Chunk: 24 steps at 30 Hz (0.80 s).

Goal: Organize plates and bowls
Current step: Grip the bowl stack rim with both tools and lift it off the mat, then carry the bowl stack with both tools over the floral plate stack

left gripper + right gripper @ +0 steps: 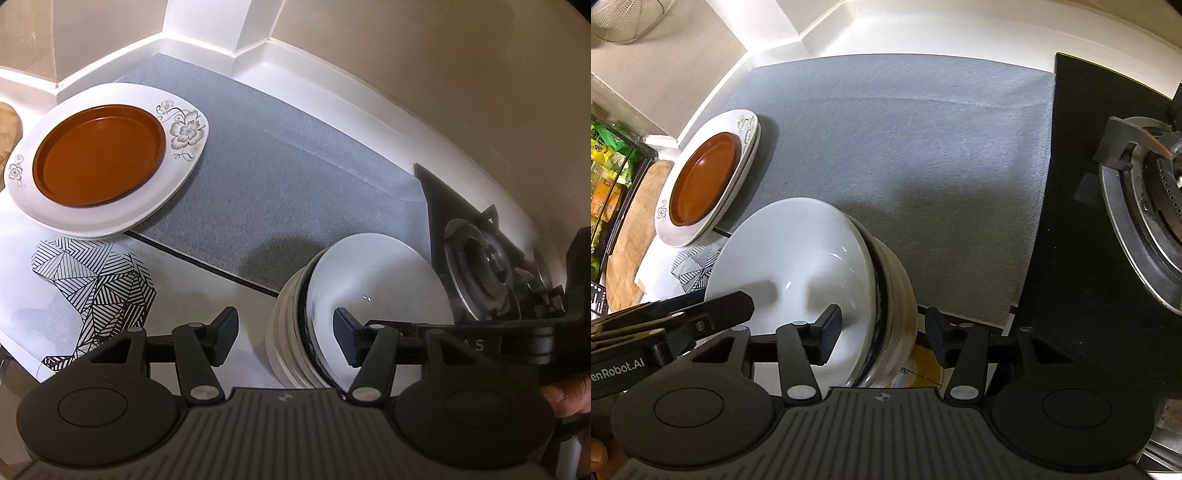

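Both grippers, left and right, stand open, straddling opposite rims of the stacked white bowls; neither pad touches.

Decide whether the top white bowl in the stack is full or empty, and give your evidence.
Empty. The top white bowl shows only a bare glossy inside with reflections and finger shadows. Both views agree; nothing lies in it.

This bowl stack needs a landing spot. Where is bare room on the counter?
The grey mat is bare between the floral plate holding the brown dish and the stove. It is crowded near the camera, where both grippers straddle the bowl stack.
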Each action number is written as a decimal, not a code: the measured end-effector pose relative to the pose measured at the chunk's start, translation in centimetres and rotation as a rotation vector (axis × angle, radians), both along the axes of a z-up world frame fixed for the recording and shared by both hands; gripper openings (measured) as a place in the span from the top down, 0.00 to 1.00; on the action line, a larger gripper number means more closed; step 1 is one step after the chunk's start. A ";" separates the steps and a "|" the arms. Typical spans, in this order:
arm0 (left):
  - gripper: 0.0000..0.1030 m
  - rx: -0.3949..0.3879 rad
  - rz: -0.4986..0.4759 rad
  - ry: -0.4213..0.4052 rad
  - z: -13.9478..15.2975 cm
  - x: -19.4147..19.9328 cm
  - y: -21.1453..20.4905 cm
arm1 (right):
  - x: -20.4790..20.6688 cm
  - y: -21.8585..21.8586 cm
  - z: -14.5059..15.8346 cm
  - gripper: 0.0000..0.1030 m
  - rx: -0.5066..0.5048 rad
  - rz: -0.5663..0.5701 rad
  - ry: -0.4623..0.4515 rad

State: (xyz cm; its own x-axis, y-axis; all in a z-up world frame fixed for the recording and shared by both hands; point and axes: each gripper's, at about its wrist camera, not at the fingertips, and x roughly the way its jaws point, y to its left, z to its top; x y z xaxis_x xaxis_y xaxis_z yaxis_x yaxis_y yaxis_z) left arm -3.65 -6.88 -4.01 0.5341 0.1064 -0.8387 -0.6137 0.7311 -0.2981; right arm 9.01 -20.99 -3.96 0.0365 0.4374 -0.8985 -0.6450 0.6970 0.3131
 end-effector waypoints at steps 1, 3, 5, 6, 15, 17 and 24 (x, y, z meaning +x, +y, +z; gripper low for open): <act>0.39 -0.004 0.001 0.001 -0.1 0.0 0.0 | 0.0 0.1 0.0 0.49 0.001 0.000 0.003; 0.39 -0.019 0.004 0.005 -0.3 0.0 0.1 | -0.1 0.1 -0.1 0.47 0.004 0.004 0.010; 0.38 -0.043 0.009 0.004 -0.6 0.0 0.1 | 0.0 0.2 -0.2 0.46 0.004 0.003 0.016; 0.38 -0.053 0.011 0.005 -0.8 0.1 0.1 | 0.0 0.2 -0.2 0.45 0.005 0.001 0.019; 0.38 -0.142 0.047 -0.007 -2.0 0.0 0.3 | 0.2 0.6 -0.7 0.42 0.015 -0.003 0.064; 0.38 -0.155 0.050 -0.004 -2.3 0.0 0.3 | 0.2 0.8 -0.7 0.41 0.013 0.000 0.062; 0.50 -0.196 0.050 -0.013 -2.9 0.0 0.1 | 0.3 0.9 -0.9 0.34 0.018 0.005 0.077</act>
